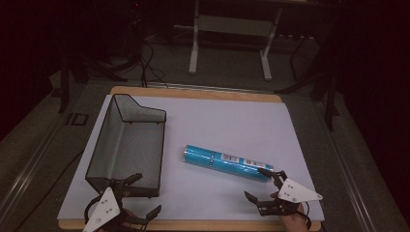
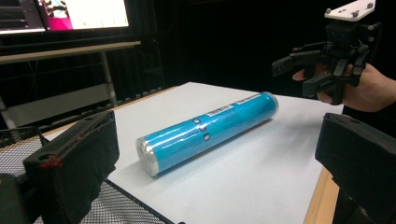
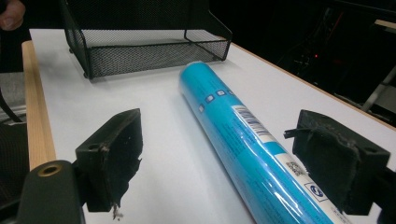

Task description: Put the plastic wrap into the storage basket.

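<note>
A long blue cylinder [image 1: 227,163] in clear wrap lies on its side on the white sheet, right of the black mesh tray [image 1: 126,145]. The cylinder [image 2: 205,130] points away toward the other hand in the left gripper view. My right gripper [image 1: 263,183] stands open at the cylinder's near right end, one jaw tip close to it. In the right gripper view the cylinder [image 3: 247,140] runs between the spread jaws of that gripper [image 3: 233,158], nearer the right one. My left gripper [image 1: 145,193] stands open at the tray's near corner, nothing between its jaws. The left gripper [image 2: 219,158] straddles open space.
The white sheet [image 1: 232,121] covers a wooden table whose edge [image 1: 193,225] runs along the front. The mesh tray [image 3: 140,51] has raised walls and an open side. A white metal frame [image 1: 232,29] and cables sit on the floor beyond the table.
</note>
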`<act>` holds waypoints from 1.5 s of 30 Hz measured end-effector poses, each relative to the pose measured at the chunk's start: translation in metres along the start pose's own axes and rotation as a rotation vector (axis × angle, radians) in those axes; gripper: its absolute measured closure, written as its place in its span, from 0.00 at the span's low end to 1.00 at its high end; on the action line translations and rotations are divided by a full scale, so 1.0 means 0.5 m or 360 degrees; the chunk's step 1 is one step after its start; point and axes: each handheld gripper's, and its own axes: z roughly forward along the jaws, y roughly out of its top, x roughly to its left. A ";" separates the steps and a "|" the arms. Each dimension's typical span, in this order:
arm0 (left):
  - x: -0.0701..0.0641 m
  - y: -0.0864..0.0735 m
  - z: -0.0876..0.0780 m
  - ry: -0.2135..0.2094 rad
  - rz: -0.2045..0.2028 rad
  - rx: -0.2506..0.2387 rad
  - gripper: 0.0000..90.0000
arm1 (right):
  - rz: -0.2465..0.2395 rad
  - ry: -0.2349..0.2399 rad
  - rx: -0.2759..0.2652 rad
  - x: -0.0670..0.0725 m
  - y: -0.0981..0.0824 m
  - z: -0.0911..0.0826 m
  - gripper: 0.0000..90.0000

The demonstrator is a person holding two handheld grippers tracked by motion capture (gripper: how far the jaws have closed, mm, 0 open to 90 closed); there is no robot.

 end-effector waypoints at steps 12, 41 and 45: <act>-0.001 0.003 -0.001 -0.0001 0.0020 0.0000 0.00 | 0.0064 0.0032 0.0013 -0.003 0.012 -0.005 0.17; -0.023 0.021 -0.001 0.0130 -0.0016 0.0101 0.00 | 0.0112 0.0046 0.0053 -0.044 0.077 0.029 0.11; -0.025 0.023 -0.003 0.0140 0.0003 0.0086 0.00 | 0.0046 0.0079 0.0116 -0.052 0.079 0.060 0.15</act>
